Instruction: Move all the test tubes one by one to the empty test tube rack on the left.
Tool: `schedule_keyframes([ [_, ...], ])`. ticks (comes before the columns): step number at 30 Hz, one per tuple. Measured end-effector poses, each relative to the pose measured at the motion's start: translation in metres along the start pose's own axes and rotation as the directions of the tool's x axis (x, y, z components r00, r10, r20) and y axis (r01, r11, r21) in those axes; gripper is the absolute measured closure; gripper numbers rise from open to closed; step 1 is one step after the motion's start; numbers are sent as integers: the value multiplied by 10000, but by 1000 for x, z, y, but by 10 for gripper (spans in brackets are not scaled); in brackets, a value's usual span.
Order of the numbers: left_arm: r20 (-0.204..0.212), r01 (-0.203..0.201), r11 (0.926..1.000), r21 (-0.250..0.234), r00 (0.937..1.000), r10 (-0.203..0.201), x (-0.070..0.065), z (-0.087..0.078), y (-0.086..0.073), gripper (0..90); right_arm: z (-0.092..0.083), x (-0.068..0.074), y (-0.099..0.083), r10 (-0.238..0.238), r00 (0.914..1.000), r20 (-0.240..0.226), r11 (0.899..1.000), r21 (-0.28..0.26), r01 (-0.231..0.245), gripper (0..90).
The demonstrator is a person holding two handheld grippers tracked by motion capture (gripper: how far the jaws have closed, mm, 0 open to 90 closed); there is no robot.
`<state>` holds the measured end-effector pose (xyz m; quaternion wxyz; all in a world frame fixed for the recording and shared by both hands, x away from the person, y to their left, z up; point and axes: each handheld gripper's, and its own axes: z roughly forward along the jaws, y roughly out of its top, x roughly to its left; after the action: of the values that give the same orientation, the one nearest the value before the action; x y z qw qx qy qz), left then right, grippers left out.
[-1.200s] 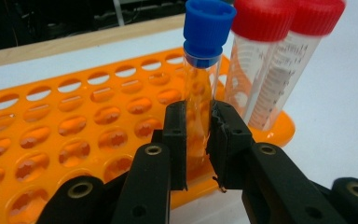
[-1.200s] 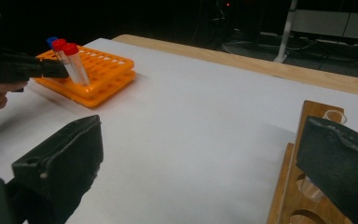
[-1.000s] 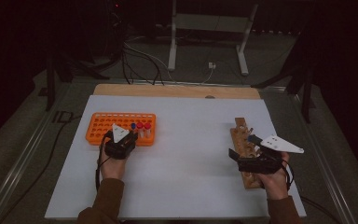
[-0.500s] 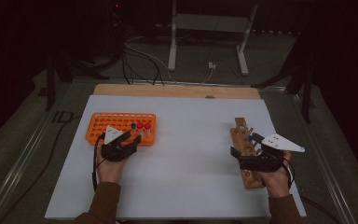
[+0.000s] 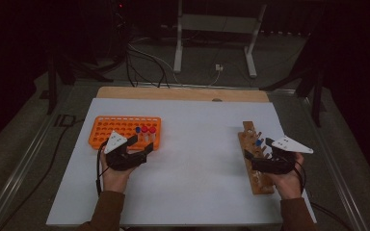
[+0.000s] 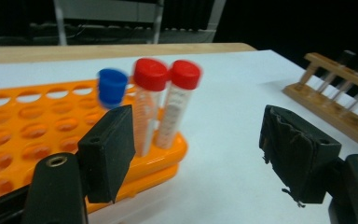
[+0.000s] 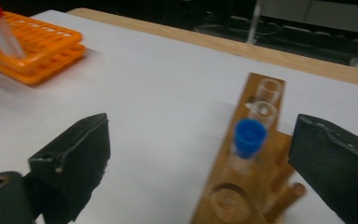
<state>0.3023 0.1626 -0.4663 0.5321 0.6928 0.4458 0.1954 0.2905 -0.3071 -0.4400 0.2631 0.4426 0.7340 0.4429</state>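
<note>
Left gripper [image 5: 142, 147] released, jaws just been opening, nothing between them; backed off orange tube rack [image 5: 107, 130] so capped tubes [image 6: 163, 105] stand free in corner holes. Right gripper [image 5: 254, 156] spread wide, straddling blue-capped tube [image 7: 248, 140] upright in wooden rack [image 5: 261, 180], pads not touching; poised for grasp.

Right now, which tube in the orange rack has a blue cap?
The blue-capped tube, leftmost of three in the left gripper view; the other two tubes have red caps.
</note>
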Motion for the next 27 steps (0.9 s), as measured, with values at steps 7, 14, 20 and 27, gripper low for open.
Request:
schedule_keyframes([
  [7, -232, 8, 9994, -350, 9997, -16, -6, -6, 7, 126, 3, -11, 0, -356, 9977, 574, 9987, 389, 334, 331],
  [14, -381, -390, 9988, -293, 9986, 379, -11, -8, 10, 5, 17, -19, -6, -281, 9984, 483, 9946, 1010, 231, 652],
  [20, -354, -538, 9985, -128, 9979, 533, -14, -6, 9, 5, 24, -19, -5, -399, 9964, 746, 9945, 999, 323, 751],
  [27, -429, -511, 9987, -55, 9978, 509, -15, -6, 9, 5, 24, -19, -6, -205, 9964, 821, 9959, 893, 132, 764],
])
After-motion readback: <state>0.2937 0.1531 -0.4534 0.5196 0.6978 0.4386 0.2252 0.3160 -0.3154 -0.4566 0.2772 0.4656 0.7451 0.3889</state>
